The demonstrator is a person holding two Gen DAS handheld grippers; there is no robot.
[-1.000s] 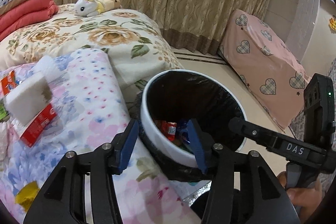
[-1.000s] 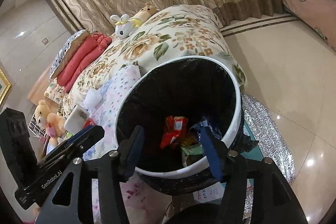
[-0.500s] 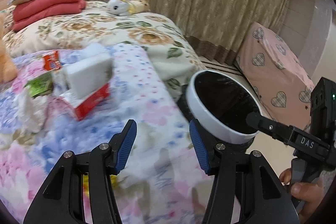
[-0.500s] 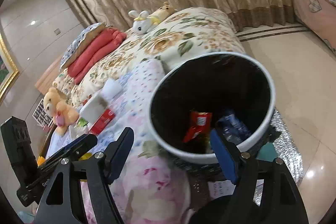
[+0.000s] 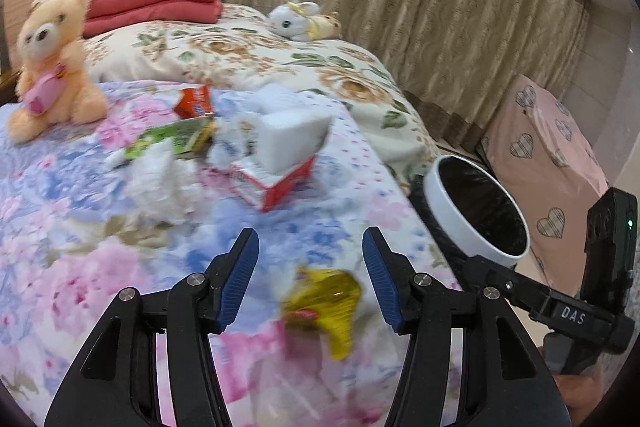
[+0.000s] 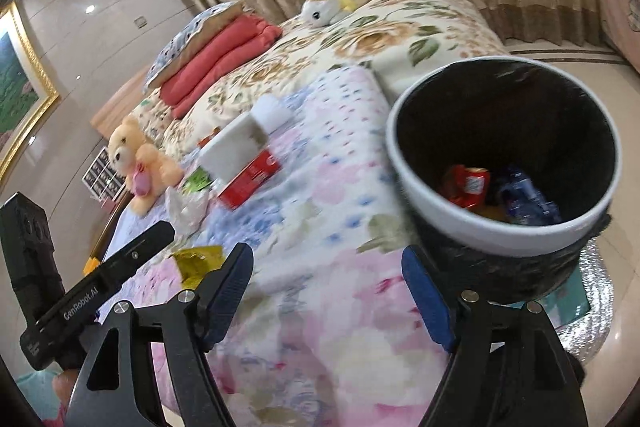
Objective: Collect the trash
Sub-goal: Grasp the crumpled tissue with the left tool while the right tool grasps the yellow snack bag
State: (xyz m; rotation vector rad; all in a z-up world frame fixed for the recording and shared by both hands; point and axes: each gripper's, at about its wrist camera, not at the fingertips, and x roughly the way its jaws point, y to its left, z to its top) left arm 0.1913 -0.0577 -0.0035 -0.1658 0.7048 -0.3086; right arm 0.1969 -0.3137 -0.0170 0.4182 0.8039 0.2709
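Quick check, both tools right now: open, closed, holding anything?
Left tool: open, empty; yellow wrapper lies on the bed below its fingers, untouched.
Right tool: open, empty; its jaws have just been opening, with nothing between them.

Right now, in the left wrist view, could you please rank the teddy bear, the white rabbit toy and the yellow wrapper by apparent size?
1. teddy bear, largest.
2. yellow wrapper and white rabbit toy look similar; the wrapper is blurred and lies much nearer the camera, so I won't rank them.
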